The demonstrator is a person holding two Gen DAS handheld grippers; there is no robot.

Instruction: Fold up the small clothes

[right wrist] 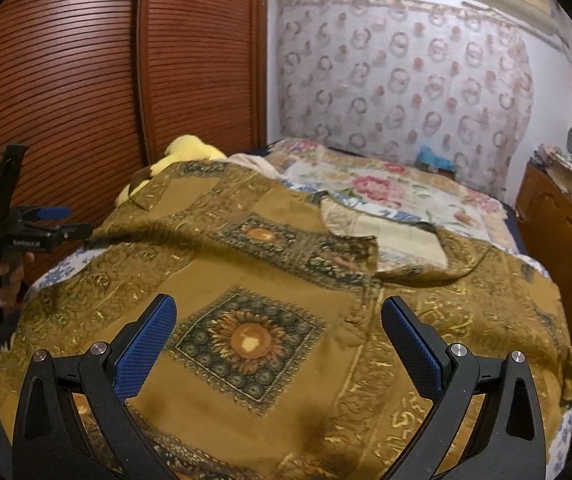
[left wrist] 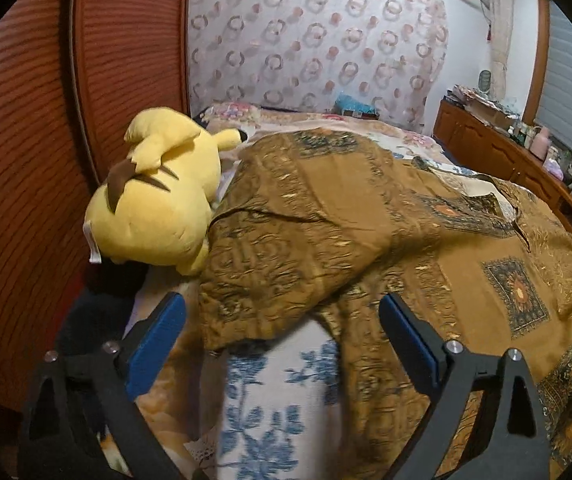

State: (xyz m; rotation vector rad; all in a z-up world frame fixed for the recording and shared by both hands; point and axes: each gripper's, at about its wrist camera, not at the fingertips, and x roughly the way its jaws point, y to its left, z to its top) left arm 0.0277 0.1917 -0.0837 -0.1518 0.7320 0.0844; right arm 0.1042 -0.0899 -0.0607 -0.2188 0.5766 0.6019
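Observation:
A brown patterned shirt (left wrist: 366,232) with gold ornament and sunflower squares lies spread on the bed; it also fills the right wrist view (right wrist: 286,280). One sleeve (left wrist: 270,248) is folded across the body. My left gripper (left wrist: 282,320) is open and empty, just above the sleeve's lower edge. My right gripper (right wrist: 278,328) is open and empty, hovering over a sunflower square (right wrist: 250,340) on the shirt's front. The left gripper also shows at the left of the right wrist view (right wrist: 46,220), held in a hand.
A yellow plush toy (left wrist: 158,208) lies at the shirt's left edge against a red-brown slatted wardrobe (left wrist: 46,140). The bed has a floral cover (right wrist: 386,192). A wooden cabinet (left wrist: 506,152) with clutter stands at the right. A patterned curtain (right wrist: 406,80) hangs behind.

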